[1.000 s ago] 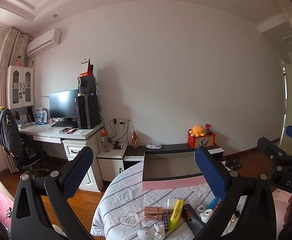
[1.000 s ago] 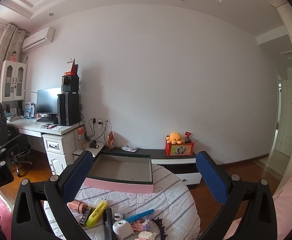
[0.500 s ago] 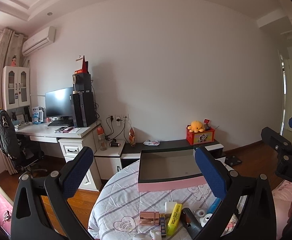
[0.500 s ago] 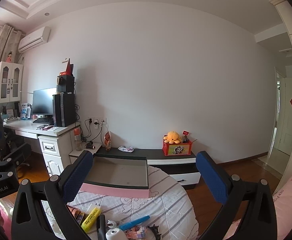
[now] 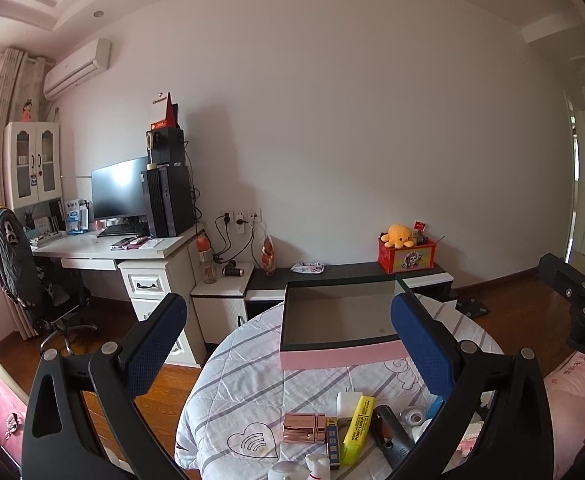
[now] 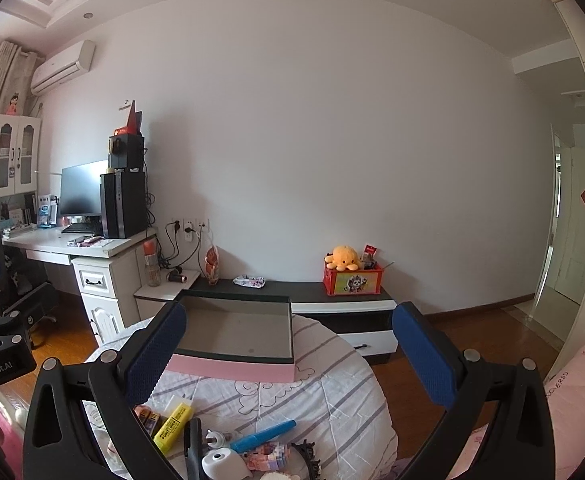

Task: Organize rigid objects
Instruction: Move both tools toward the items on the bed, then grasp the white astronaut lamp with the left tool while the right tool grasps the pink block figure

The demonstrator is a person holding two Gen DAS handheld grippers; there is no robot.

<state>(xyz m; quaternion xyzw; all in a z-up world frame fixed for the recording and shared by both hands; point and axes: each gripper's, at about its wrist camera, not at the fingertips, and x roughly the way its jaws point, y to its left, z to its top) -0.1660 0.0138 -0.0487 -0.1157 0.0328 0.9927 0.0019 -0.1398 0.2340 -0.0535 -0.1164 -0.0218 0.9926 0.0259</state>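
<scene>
- Both tongs are up in the air, spread wide and carrying nothing: the left tongs (image 5: 288, 340) and the right tongs (image 6: 288, 344) hover over the round table (image 5: 236, 376), with its striped quilted cover.
- The pink box (image 5: 342, 354) sits open at the far edge of the table, its dark inside bare as far as can be seen.
- The loose things crowd the near edge: a yellow highlighter (image 5: 357, 424), a rose-gold case (image 5: 303, 428) just beside it, and a white charger (image 5: 348, 402) touching the highlighter's far end.
- From the right wrist view, a blue pen (image 6: 262, 436) lies near a white cap-like piece (image 6: 224, 465); the little block toy beside them is hard to make out.
- My read: nothing is picked yet, so the step in hand is choosing a first piece.
- Best bet is an outer item, taken across its narrow sides, with the tongs dropping straight down so the neighbours stay put.
- Open room lies in the middle of the table, between the pile and the box: a clean lane for the carry.
- Mind the box's near wall; lift over it rather than nudging it off the far edge.
</scene>
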